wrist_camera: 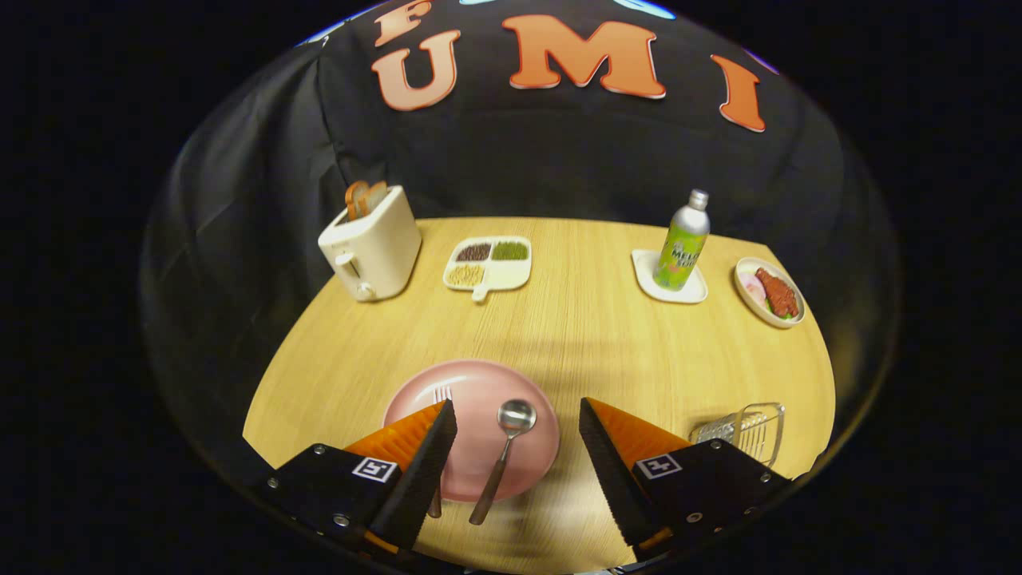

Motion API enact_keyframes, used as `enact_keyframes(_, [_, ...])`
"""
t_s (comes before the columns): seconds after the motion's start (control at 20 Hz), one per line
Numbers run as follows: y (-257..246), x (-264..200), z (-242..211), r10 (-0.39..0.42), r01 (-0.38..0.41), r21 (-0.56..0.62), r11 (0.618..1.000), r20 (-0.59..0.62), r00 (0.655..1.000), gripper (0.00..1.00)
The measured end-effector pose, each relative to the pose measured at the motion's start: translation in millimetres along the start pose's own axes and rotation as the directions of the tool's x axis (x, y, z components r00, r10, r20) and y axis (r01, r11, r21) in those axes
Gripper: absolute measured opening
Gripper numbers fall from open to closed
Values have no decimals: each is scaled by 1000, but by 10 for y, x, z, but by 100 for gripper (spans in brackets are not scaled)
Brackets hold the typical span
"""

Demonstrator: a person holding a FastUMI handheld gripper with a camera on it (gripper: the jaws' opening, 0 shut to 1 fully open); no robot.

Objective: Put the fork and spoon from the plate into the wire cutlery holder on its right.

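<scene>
On the wooden tabletop (575, 319), going from left to right, a toaster (371, 243) is standing at the far left, then a divided dish (489, 263) with grains, then a bottle (681, 243) on a small white tray (648, 281), and a small plate of food (768, 291) at the far right.

Nearer to me, the pink plate (471, 383) is lying just under the gripper (517, 423). Its jaws are standing wide apart and are holding nothing. The fork (441, 394) is lying on the left part of the plate, mostly hidden behind the left finger, with the tines pointing away from the gripper. The spoon (503, 455) is lying between the jaws, a little closer to the left finger; its long axis is running almost along the fingers, bowl far, handle coming back over the near rim of the plate.

The wire cutlery holder (746, 427) is resting to the right of the plate, just beyond the right finger.

I am judging that the spoon is the easier first target, since it is already lying between the open fingers.
</scene>
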State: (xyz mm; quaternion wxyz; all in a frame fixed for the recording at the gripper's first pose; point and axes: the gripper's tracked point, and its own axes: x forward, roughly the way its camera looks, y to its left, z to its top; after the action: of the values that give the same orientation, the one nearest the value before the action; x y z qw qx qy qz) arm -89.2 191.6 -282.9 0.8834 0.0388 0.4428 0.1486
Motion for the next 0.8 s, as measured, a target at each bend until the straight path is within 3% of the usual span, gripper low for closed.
enact_keyframes(0.45, [154, 423, -807, -22, 16, -24, 1000, -279, 960, 63])
enact_keyframes(0.65, [173, 544, -889, -36, 27, -29, 999, -333, 942, 45])
enact_keyframes(0.8, [135, 600, -949, -67, 58, -37, 998, -366, 928, 26])
